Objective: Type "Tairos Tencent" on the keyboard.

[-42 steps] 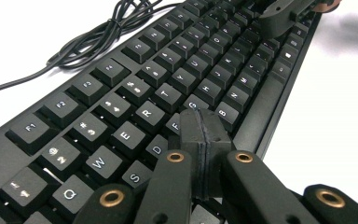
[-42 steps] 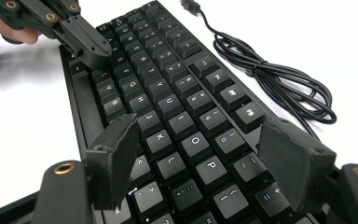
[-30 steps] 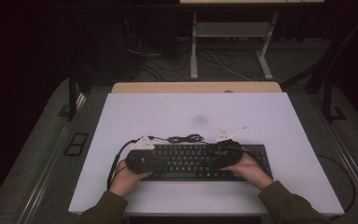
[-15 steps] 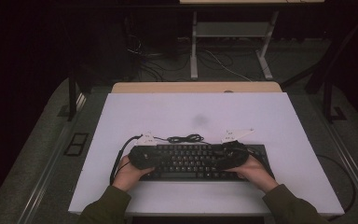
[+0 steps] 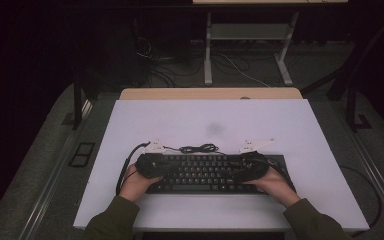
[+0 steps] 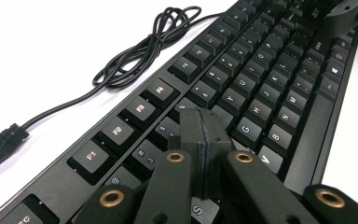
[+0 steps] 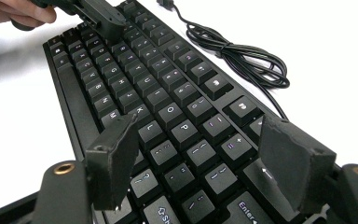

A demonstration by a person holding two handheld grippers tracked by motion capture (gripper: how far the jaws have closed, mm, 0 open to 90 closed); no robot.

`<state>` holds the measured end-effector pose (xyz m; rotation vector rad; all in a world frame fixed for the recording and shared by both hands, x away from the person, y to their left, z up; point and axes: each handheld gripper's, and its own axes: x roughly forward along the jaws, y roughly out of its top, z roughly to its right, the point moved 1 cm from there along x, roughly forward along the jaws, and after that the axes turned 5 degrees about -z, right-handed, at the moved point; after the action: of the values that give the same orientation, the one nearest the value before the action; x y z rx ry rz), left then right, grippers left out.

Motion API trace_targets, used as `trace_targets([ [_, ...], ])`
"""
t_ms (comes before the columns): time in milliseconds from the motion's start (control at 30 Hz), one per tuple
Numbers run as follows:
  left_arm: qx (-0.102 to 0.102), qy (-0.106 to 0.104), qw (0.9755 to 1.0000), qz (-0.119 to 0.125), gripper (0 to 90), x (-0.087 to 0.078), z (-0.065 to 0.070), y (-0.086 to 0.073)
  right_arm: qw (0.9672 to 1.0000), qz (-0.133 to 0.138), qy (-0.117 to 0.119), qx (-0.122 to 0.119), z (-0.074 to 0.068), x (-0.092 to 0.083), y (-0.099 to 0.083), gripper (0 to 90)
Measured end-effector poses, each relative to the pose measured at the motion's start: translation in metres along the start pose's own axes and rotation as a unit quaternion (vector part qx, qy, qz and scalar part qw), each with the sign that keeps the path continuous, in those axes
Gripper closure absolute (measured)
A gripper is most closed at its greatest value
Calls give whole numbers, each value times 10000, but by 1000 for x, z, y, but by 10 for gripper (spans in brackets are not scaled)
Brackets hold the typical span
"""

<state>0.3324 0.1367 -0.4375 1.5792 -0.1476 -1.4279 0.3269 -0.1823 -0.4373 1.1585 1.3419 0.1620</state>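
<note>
Both hands have eased forward over the black keyboard (image 5: 205,172) since a second ago, and it lies along the near part of the white table (image 5: 305,125), its coiled cable (image 5: 198,148) bunched just behind its far edge. Hovering over the keys at its left end, the left gripper (image 6: 200,135) has its jaws pressed together on nothing. Over the right-end keys the right gripper (image 7: 200,154) stands spread wide, gripping nothing, and nothing blocks either.
</note>
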Motion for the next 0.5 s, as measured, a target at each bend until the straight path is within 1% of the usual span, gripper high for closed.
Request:
trace_targets([
  [267,53,68,9999,-111,895,0,-2,-1,10000,-6,-6,1,0,0,0,284],
  [500,23,55,9999,-98,895,1,-3,-2,10000,-4,-5,5,0,0,0,284],
])
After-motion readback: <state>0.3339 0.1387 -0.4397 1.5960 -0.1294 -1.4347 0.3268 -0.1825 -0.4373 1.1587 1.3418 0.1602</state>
